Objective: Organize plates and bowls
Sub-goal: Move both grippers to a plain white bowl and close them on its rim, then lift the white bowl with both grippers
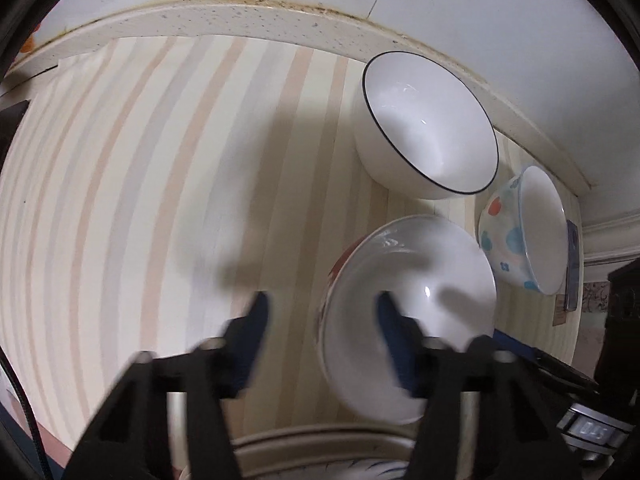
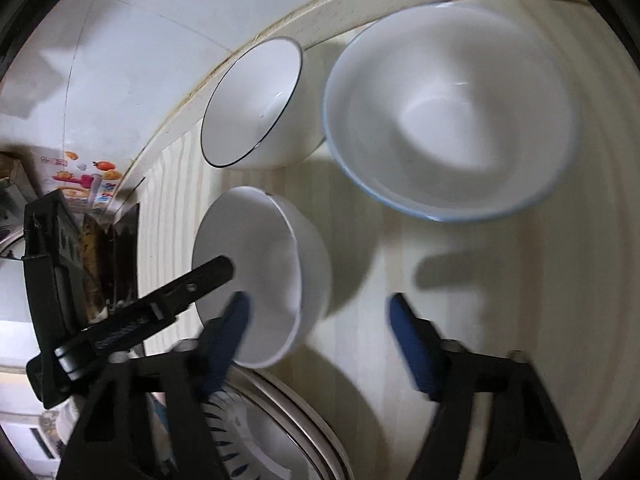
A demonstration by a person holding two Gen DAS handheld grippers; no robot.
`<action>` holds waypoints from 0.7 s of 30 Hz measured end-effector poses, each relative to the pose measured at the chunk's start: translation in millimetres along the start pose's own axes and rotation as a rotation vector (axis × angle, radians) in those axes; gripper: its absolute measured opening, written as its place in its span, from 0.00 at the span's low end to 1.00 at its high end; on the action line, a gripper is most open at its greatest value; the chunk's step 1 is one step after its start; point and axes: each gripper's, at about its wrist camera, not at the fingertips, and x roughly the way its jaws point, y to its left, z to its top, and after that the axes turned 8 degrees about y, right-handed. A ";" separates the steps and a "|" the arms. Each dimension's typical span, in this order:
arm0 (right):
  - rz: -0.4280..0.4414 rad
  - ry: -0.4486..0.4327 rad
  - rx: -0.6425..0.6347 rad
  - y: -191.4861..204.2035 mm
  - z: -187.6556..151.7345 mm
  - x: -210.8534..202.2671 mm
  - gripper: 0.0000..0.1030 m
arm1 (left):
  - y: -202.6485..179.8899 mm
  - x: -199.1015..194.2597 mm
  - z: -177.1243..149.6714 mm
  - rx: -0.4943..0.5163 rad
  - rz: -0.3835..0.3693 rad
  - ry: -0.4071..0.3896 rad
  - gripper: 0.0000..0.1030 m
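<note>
Three bowls stand on a striped mat (image 1: 140,200). A white bowl with a thin black rim (image 1: 430,124) (image 2: 256,108) is at the back by the wall. A white bowl with red outside (image 1: 408,288) (image 2: 260,276) is nearest. A dotted bowl with a blue rim (image 1: 528,232) (image 2: 452,112) is at the right. My left gripper (image 1: 320,308) is open, its right finger over the red bowl's inside, its left finger outside the rim. My right gripper (image 2: 318,308) is open, straddling that bowl's right wall. The left gripper's finger (image 2: 200,280) shows over the bowl.
A patterned plate (image 1: 320,460) (image 2: 256,432) lies at the near edge under the grippers. A raised cream ledge (image 1: 240,16) and white tiled wall bound the back. A box with fruit pictures (image 2: 84,184) stands at the left.
</note>
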 end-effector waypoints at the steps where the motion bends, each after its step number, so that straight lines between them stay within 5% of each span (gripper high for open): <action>1: 0.000 0.003 -0.003 0.4 2.6 4.2 0.46 | -1.3 1.9 1.4 0.001 -0.006 0.004 0.30; 4: 0.004 0.012 -0.026 3.8 9.2 15.2 0.23 | -7.1 4.1 2.6 0.010 -0.002 -0.001 0.20; 13: -0.042 -0.014 -0.064 15.1 2.6 11.3 0.23 | -26.6 -11.2 -9.3 0.052 0.022 -0.047 0.20; 21: -0.066 -0.071 -0.093 11.9 -25.7 -33.4 0.23 | -57.5 -35.2 -31.2 0.124 -0.002 -0.074 0.20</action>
